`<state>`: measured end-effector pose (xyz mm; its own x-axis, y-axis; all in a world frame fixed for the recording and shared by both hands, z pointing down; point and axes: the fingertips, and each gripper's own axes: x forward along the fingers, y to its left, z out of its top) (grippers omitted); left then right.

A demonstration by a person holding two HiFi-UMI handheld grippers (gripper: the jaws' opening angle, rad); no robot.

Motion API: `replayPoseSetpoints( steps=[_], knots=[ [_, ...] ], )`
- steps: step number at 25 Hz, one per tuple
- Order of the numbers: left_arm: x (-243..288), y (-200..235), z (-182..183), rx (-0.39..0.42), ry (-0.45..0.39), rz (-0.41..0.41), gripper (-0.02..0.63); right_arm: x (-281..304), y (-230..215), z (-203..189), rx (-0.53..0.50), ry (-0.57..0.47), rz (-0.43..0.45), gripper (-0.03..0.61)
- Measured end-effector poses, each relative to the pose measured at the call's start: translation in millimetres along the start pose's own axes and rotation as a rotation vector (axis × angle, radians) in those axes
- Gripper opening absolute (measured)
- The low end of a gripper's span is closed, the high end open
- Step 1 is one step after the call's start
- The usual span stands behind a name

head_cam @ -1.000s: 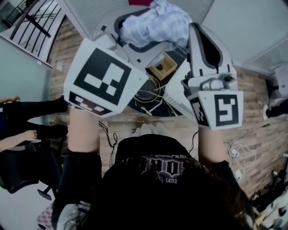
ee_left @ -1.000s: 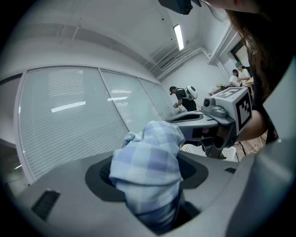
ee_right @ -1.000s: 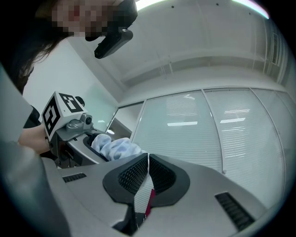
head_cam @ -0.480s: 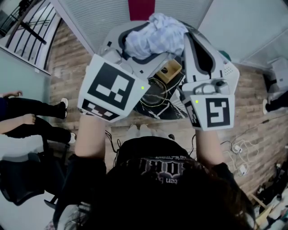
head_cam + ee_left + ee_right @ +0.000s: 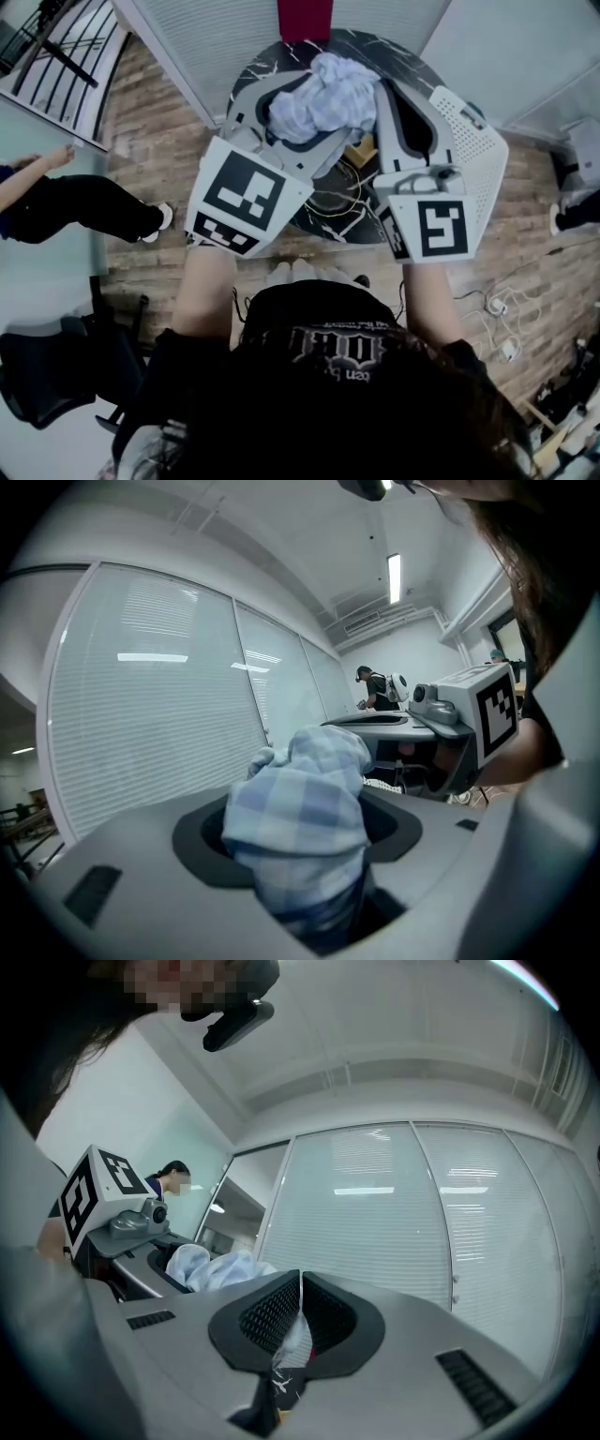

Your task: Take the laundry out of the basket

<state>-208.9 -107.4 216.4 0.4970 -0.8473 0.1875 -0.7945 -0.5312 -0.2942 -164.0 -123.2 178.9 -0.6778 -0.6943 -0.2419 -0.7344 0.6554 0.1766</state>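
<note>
— Well, what does the left gripper (image 5: 302, 841) hold?
— The checked cloth (image 5: 323, 94), pinched at twelve o'clock over the table (image 5: 394, 52); the basket (image 5: 473, 150) sits at two o'clock. The right gripper (image 5: 298, 1312) is closed, empty.

The lower part of the checked cloth (image 5: 298, 803) is hidden between the fingers (image 5: 122, 864) of the left gripper (image 5: 300, 834). The two grippers cover most of the dark desk (image 5: 375, 45), and the right gripper (image 5: 382, 89) hides part of the white basket (image 5: 473, 159). Of a small wooden box (image 5: 357, 150) only a corner shows. A person (image 5: 84, 202) at the left edge is cut off. A thin pale strip (image 5: 296, 1330) between the closed right fingers is too small to tell.
</note>
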Motion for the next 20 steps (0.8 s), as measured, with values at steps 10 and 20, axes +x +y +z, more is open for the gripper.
replayPoseSetpoints(
  steps=[10, 20],
  knots=[
    [-8.6, -1.5, -30.0, -0.082, -0.017, 0.027, 0.285, -1.8, 17.7, -23.6, 0.031, 0.029, -0.012, 0.029],
    [-18.7, -5.5, -45.5, -0.125, -0.039, 0.068, 0.285, -5.6, 30.3, -34.2, 0.046, 0.039, -0.007, 0.029]
  ],
)
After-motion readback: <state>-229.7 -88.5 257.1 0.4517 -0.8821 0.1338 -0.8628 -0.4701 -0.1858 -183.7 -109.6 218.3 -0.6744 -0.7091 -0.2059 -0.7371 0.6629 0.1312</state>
